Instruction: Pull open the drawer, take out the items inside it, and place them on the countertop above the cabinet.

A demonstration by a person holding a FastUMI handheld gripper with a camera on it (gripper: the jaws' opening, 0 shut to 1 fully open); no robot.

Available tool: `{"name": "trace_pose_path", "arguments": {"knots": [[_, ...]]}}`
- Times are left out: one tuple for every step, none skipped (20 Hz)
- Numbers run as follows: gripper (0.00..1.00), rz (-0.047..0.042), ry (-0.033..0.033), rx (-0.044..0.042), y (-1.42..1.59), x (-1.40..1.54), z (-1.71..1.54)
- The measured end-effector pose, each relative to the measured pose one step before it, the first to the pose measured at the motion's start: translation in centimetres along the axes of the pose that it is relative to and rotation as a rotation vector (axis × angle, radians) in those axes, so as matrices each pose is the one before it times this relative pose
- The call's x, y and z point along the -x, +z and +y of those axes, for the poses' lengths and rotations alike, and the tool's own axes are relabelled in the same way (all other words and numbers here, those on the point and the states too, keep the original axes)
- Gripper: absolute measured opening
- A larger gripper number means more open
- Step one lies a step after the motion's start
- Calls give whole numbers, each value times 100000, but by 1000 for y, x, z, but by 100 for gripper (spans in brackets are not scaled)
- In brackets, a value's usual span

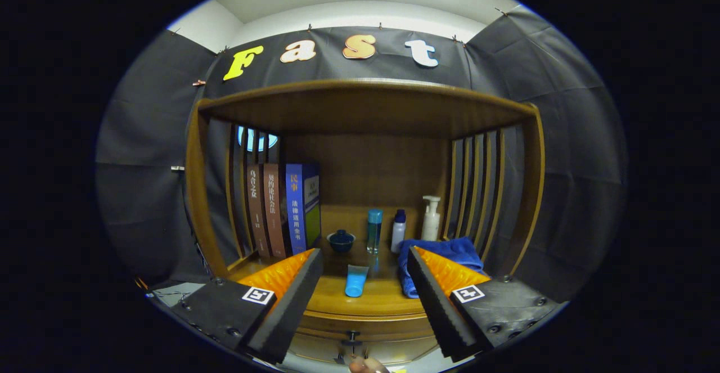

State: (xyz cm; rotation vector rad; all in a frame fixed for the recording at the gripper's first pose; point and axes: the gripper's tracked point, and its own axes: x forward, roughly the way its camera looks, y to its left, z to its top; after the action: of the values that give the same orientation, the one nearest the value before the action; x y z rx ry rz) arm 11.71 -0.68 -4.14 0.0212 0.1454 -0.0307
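we see the wooden drawer front [360,336] with its small dark knob [351,339] low between the two fingers, directly under the front edge of the wooden surface [371,300]. the drawer appears closed; we cannot tell what lies inside it. part of a person's hand [365,365] shows just below the knob.

the gripper [365,263] hangs in front of the cabinet with its fingers spread wide apart, clamped on nothing.

on the surface, a light blue tube [356,281] lies between the fingers, near the front edge. a folded blue towel [450,252] lies beside the right finger, partly covered by it. beyond the tube stand a small dark blue lidded cup [341,241], a clear bottle with a teal cap [374,229], a white bottle with a dark blue cap [399,230] and a white pump bottle [431,218], in a row from left to right. at the left, beyond the left finger, two brown books [265,210] and a thick blue book [302,207] stand upright against the slatted wooden side [239,193]. a wooden top board [365,106] spans the shelf.
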Motion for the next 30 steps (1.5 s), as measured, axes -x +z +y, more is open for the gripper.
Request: {"name": "trace_pose_path", "arguments": {"knots": [[99, -613, -196, -477, 971, 714, -126], [99, -651, 27, -360, 879, 737, -5], [99, -519, -237, 7, 606, 1027, 50], [99, -477, 88, 117, 825, 860, -31], [99, -494, 174, 320, 630, 700, 4], [99, -995, 250, 152, 627, 659, 74], [99, -953, -59, 105, 539, 584, -30], [99, -677, -145, -11, 415, 581, -81], [99, -477, 39, -131, 278, 530, -5], [99, -424, 255, -430, 357, 502, 43], [99, -316, 130, -287, 259, 276, 6], [99, -246, -8, -163, 252, 334, -48], [99, -517, 143, -98, 248, 218, -74], [99, -599, 118, 16, 305, 230, -6], [99, -515, 80, 29, 168, 226, -44], [99, -300, 8, 196, 151, 210, -18], [99, -89, -47, 241, -23, 121, 2], [99, 5, 56, 85, 60, 132, -35], [99, -32, -4, -46, 44, 124, -58], [99, -94, 93, -149, 116, 96, -30], [99, -169, -74, -69, 116, 142, -30], [99, -214, -67, -97, 64, 113, -59], [99, -287, -12, -62, 88, 27, -45], [99, -248, -86, 36, 136, 82, -47], [99, -137, -57, 133, 87, 62, -76], [99, -328, -134, 5, 128, 165, -99], [99, -158, 11, 67, 94, 49, 20], [99, -98, 32, 38, 63, 57, -27], [99, -34, -40, 10, 25, 67, -76], [99, 5, 79, -63, 76, 110, -12]]}}
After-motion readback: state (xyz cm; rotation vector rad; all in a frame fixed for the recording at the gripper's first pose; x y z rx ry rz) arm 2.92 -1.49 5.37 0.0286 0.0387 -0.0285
